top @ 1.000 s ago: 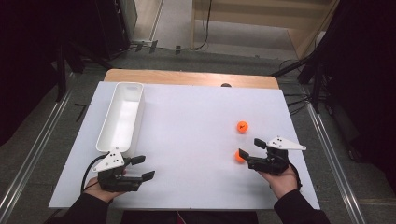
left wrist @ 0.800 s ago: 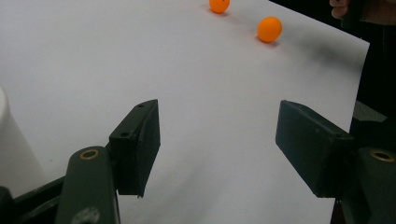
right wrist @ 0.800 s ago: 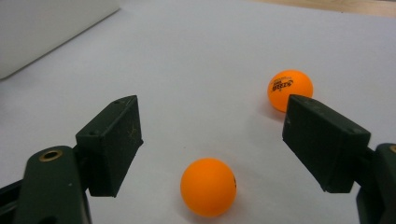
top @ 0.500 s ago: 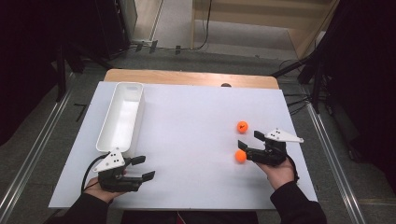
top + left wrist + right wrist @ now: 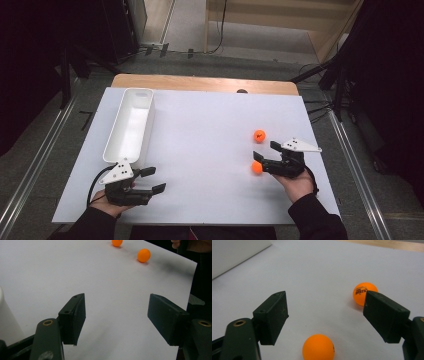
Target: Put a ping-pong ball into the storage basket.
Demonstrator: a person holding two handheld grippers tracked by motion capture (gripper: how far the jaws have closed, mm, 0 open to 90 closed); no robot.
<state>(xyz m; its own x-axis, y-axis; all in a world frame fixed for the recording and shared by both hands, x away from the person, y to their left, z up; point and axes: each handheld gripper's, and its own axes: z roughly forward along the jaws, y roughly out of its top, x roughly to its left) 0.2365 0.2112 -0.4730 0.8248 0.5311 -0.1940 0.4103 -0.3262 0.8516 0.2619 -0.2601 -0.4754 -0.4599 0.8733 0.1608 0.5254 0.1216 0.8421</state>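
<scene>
Moving closer, the right claw (image 5: 324, 315) is reaching, wide open, around the near orange ball (image 5: 318, 347); next it needs squeezing shut.

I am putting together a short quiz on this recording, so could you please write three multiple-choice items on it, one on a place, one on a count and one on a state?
1. Where does the white bin stand on the table?
A. far right edge
B. left side, ahead of the left hand-held gripper
C. centre

2. How many orange balls lie on the white sheet?
A. one
B. two
C. four

3. How does the right hand-held gripper stand to the near ball?
A. open, the ball low between its jaws, not clamped
B. shut on the ball
C. lifted high over the bin

Answers:
1 B, the high view shows the bin along the sheet's left side.
2 B, the near ball and the far ball are the only two.
3 A, the right gripper view shows both jaws wide apart with gaps on each side of the ball.
</scene>
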